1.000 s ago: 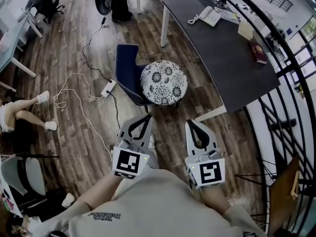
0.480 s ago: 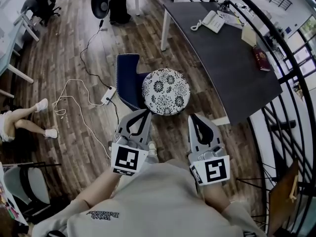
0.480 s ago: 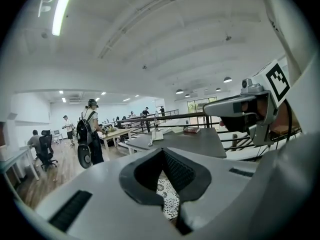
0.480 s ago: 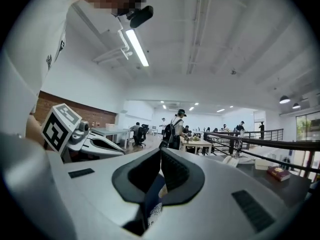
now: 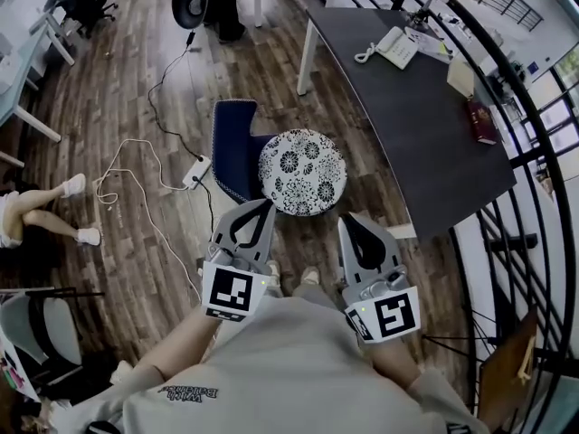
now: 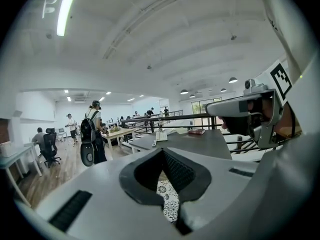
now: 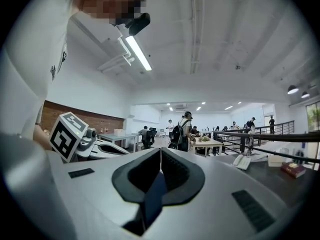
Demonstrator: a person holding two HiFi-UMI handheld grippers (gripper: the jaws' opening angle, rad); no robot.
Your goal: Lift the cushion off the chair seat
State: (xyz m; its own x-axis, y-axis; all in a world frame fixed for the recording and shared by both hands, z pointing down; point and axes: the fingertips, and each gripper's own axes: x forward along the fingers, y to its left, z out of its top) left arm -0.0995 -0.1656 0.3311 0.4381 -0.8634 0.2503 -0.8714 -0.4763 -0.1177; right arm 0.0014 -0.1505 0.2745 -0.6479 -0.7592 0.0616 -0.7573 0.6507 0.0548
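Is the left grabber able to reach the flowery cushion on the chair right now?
Probably yes. The left gripper points toward the cushion, its tips just short of the near edge in the head view, with only bare floor between them. Its jaws are together, so they would need opening first.

Round cushion (image 5: 302,172) of floral-printed cloth. Chair (image 5: 232,147) upholstered in dark blue fabric with a soft, matt look. Floor (image 5: 118,107) of brown wood-grain planks, faintly glossy. Table (image 5: 407,107) top smooth, matt dark grey.
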